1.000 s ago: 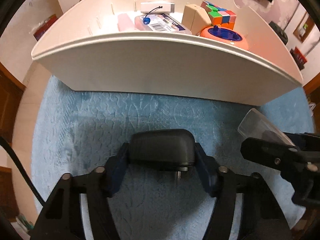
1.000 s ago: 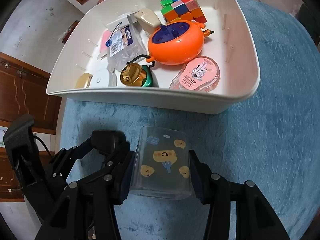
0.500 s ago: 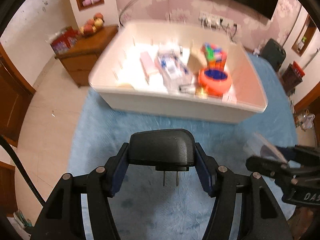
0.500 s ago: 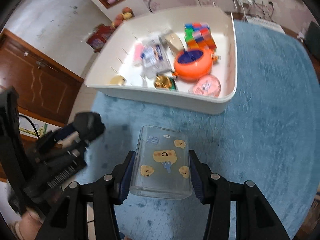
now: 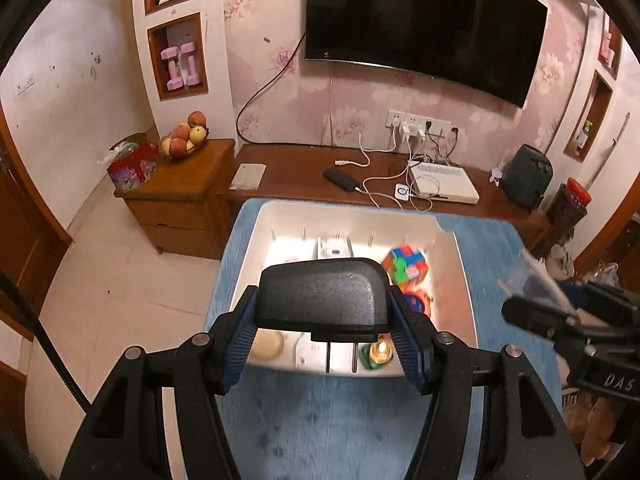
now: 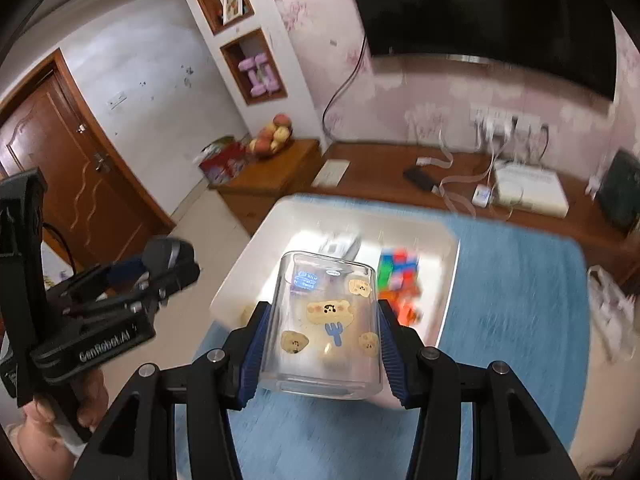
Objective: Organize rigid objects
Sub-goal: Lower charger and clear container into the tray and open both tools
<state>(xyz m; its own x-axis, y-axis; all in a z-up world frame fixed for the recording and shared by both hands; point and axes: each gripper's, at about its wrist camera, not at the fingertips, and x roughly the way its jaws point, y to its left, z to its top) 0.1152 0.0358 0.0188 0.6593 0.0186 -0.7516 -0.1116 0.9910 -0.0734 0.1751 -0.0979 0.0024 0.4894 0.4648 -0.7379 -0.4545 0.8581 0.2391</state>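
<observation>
My left gripper is shut on a black power adapter with two prongs pointing down, held high above the near part of the white bin. My right gripper is shut on a clear plastic cup with cartoon stickers, held high in front of the white bin. The bin holds a colourful puzzle cube, an orange toy and other small items. The right gripper shows at the right of the left wrist view; the left gripper shows at the left of the right wrist view.
The bin sits on a blue cloth over a table. Behind it stand a wooden sideboard with cables and a white box, a fruit bowl and a wall television. A wooden door is at the left.
Both grippers have risen far above the table with their objects still held. The bin now looks small and low, and the room behind has come into view.
</observation>
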